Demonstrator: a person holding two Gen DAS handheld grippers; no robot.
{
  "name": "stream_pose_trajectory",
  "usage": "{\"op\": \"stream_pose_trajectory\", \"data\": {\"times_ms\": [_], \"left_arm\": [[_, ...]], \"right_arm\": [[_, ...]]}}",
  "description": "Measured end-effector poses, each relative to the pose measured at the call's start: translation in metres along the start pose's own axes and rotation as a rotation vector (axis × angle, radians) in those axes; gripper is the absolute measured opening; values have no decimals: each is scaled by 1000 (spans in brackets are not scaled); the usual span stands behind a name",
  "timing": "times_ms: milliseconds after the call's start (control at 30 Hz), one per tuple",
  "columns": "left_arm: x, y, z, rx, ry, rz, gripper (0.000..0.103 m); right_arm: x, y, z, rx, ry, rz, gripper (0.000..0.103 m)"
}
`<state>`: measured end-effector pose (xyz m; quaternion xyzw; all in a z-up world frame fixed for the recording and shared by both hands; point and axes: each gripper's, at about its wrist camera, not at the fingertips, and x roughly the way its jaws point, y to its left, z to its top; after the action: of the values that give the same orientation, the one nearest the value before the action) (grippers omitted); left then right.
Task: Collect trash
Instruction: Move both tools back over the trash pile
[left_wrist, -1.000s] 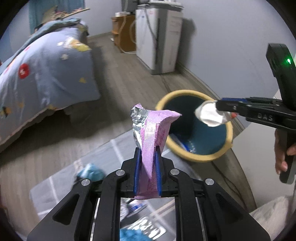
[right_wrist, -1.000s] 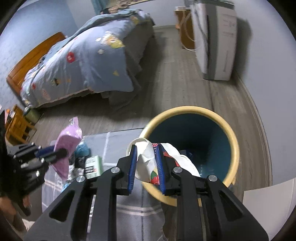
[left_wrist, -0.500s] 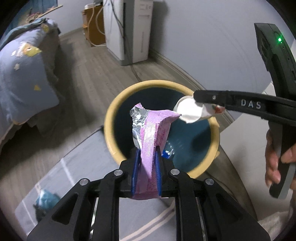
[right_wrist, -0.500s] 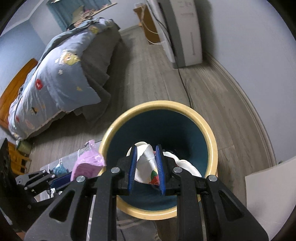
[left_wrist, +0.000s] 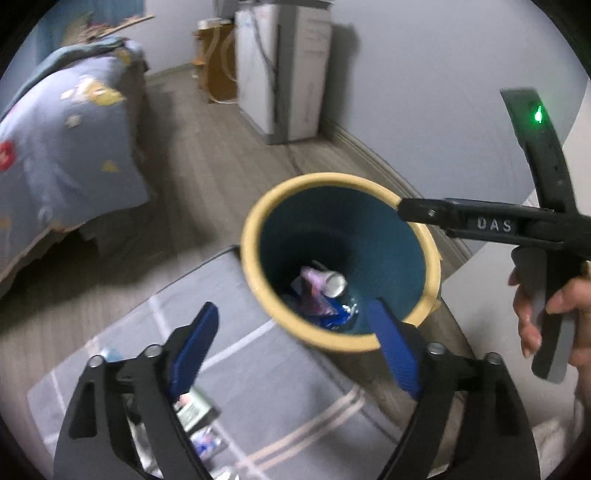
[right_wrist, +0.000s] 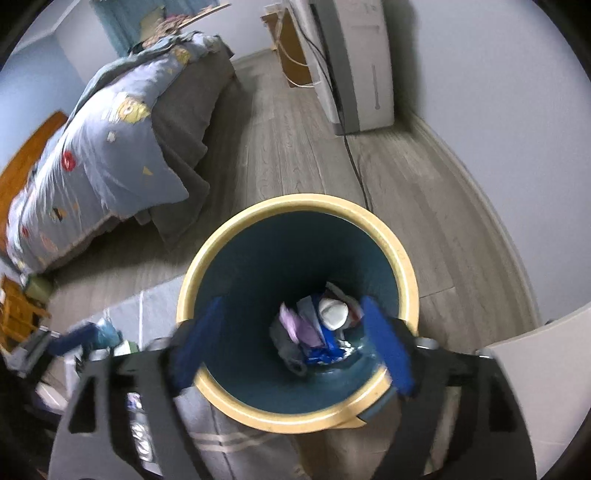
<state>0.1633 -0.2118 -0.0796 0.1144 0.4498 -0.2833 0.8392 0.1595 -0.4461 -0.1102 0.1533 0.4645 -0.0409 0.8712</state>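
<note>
At nine o'clock in the left wrist view lies the bed (left_wrist: 62, 147) with its blue quilt. The left gripper (left_wrist: 295, 328) hangs with its blue fingers (left_wrist: 194, 343) spread wide, holding nothing, above the grey rug (left_wrist: 295, 398). Just past it, near centre, stands the bin (left_wrist: 258, 273), yellow-rimmed; the purple wrapper (left_wrist: 314, 291) and white cup (left_wrist: 334, 282) lie at its bottom. At three o'clock the right gripper (right_wrist: 293, 341), also spread wide and empty, hovers over the bin's mouth.
</note>
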Motion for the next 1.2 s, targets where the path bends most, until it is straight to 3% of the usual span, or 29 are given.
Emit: {"op": "stream_pose_trajectory", "data": {"times_ms": [67, 367, 667, 833, 1200], "left_arm": [[-18, 7, -10, -23, -10, 31, 91], [-108, 46, -75, -93, -54, 164, 93], [-178, 65, -152, -194, -70, 235, 94], [-203, 70, -186, -231, -91, 272, 94], [-225, 94, -247, -323, -124, 338, 94]], "right_arm": [[-9, 9, -4, -25, -3, -7, 97], [-60, 64, -20, -91, -25, 4, 97], [-98, 147, -92, -207, 16, 103, 97], [-95, 179, -134, -276, 71, 124, 97], [-66, 220, -207, -290, 216, 150, 97]]}}
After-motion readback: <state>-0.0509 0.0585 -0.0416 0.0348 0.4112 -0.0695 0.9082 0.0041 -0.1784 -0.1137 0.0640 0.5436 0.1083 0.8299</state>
